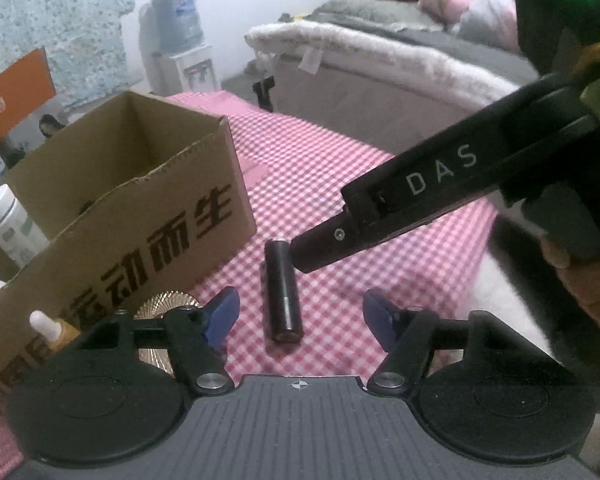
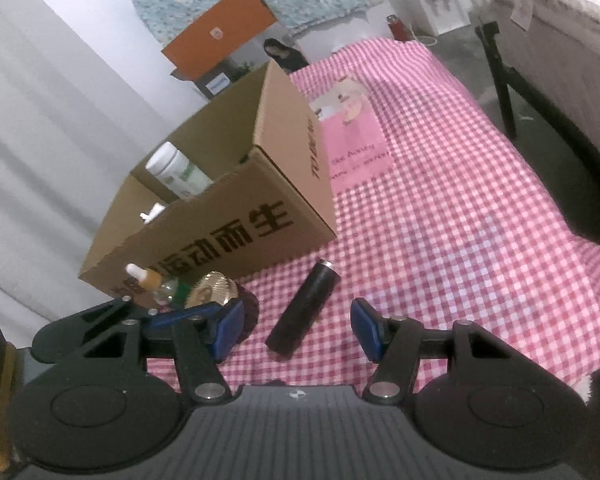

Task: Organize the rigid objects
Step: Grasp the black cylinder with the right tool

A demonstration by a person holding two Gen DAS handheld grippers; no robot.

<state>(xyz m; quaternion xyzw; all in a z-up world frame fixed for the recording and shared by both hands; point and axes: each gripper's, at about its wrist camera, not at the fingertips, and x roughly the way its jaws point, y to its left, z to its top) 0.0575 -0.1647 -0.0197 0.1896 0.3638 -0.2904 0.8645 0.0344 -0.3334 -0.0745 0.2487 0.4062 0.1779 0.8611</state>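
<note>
A black cylinder point(image 1: 283, 292) lies on the pink checked tablecloth point(image 1: 340, 184), just in front of my open, empty left gripper point(image 1: 300, 314). In the right wrist view the same cylinder point(image 2: 303, 312) lies between the blue pads of my open, empty right gripper point(image 2: 296, 330). The right gripper's black body point(image 1: 420, 196) reaches in from the right, its tip beside the cylinder's far end. An open cardboard box point(image 1: 124, 200) stands left of the cylinder; it holds a white bottle point(image 2: 178, 174).
A small dropper bottle point(image 2: 146, 278) and a gold ribbed disc point(image 2: 214, 288) lie by the box's front wall. A pink printed sheet point(image 2: 354, 132) lies on the cloth point(image 2: 460, 200) behind the box. A bed point(image 1: 380, 60) stands beyond the table's far edge.
</note>
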